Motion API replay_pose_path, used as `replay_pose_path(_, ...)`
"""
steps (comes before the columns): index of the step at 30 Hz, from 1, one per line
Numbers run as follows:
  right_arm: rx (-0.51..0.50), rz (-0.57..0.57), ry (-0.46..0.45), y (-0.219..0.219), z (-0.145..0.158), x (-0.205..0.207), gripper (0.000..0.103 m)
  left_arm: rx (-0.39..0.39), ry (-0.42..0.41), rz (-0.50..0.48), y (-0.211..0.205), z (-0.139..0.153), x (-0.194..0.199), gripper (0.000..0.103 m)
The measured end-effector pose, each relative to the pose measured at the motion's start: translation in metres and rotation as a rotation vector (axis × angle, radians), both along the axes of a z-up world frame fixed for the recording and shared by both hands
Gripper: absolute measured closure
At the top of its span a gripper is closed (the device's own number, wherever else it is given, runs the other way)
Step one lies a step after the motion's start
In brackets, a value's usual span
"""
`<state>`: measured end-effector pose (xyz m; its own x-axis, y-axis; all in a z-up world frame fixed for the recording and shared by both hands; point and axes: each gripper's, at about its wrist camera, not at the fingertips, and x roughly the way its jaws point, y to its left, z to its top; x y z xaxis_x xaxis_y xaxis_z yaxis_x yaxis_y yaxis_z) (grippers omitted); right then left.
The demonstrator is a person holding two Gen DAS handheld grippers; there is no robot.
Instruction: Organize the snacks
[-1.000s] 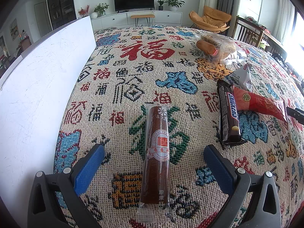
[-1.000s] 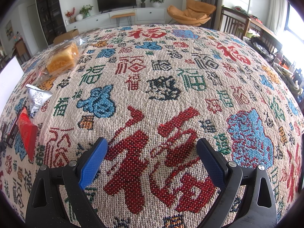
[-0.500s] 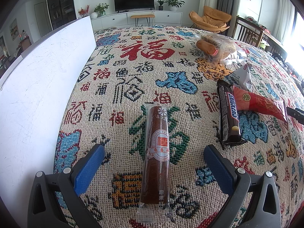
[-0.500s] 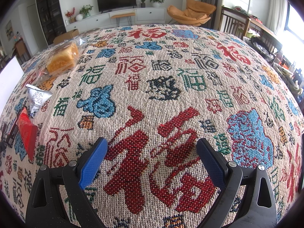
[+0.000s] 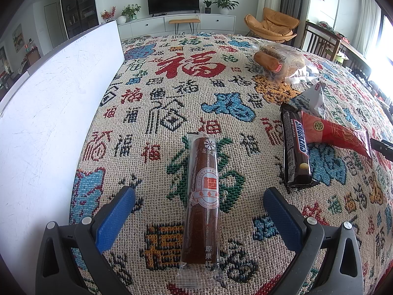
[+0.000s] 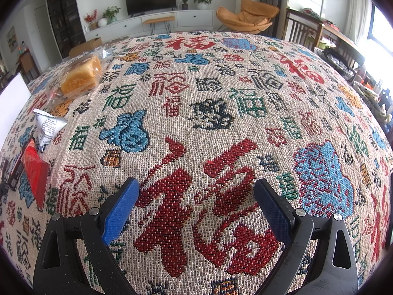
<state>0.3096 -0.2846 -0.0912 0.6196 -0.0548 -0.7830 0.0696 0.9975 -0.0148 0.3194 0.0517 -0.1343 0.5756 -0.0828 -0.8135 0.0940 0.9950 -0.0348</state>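
Change since earlier: nothing has shifted in either view; both grippers and every snack sit where they were a second ago.
Left wrist view, gripper: left gripper (image 5: 199, 195) hangs low over the patterned tablecloth (image 5: 172, 93), jaws spread wide and holding nothing.
Left wrist view, nearest snack: brown fruit roll (image 5: 202, 196) in clear wrap lies lengthwise between the two blue fingers, touching neither.
Left wrist view, other snacks: Snickers bar (image 5: 294, 147) lies to the right of the roll; red packet (image 5: 339, 134) touches the bar's right side; white triangular pouch (image 5: 312, 99) sits just behind them; bagged bread (image 5: 280, 62) lies further back.
Left wrist view, left side: white board (image 5: 49, 113) runs along the cloth's left edge.
Right wrist view, gripper: right gripper (image 6: 196, 190) has its jaws wide apart over bare cloth, empty.
Right wrist view, snacks: all at far left, well apart from the gripper; red packet, white pouch and bagged bread are in sight.
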Motion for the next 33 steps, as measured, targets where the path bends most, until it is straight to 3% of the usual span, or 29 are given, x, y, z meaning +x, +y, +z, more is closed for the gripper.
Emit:
replay_pose_path(7, 0.000, 0.000, 0.000, 0.000, 0.000, 0.000, 0.006, -0.004, 0.010, -0.016, 0.001, 0.001, 0.000, 0.000)
replay_pose_path(11, 0.000, 0.000, 0.000, 0.000, 0.000, 0.000, 0.006, -0.005, 0.106, -0.121, 0.007, 0.006, 0.001, 0.000)
replay_pose_path(16, 0.000, 0.000, 0.000, 0.000, 0.000, 0.000, 0.006, -0.070, 0.149, -0.132, 0.009, 0.011, 0.002, 0.006)
replay_pose_path(19, 0.000, 0.000, 0.000, 0.000, 0.000, 0.000, 0.006, 0.020, 0.116, -0.130, -0.004, 0.013, 0.000, 0.032)
replay_pose_path(20, 0.000, 0.000, 0.000, 0.000, 0.000, 0.000, 0.006, 0.024, 0.103, -0.135, -0.006, 0.015, 0.000, 0.048)
replay_pose_path(21, 0.000, 0.000, 0.000, 0.001, 0.000, -0.001, 0.006, 0.010, 0.094, -0.134, -0.006, 0.017, 0.000, 0.076)
replay_pose_path(22, 0.000, 0.000, 0.000, 0.000, 0.000, 0.000, 0.006, 0.023, 0.085, -0.113, -0.005, 0.019, 0.000, 0.085)
replay_pose_path(29, 0.012, 0.006, 0.027, -0.002, 0.003, 0.010, 0.009, -0.170, 0.058, -0.051, 0.016, 0.025, -0.029, 0.085)
replay_pose_path(31, 0.096, 0.043, 0.042, -0.006, 0.023, 0.011, 0.011, -0.196, 0.035, -0.043, 0.021, 0.032, -0.044, 0.085)
replay_pose_path(33, 0.132, 0.168, -0.051, 0.007, 0.057, -0.001, 0.010, -0.232, 0.010, -0.038, 0.022, 0.040, -0.055, 0.085)
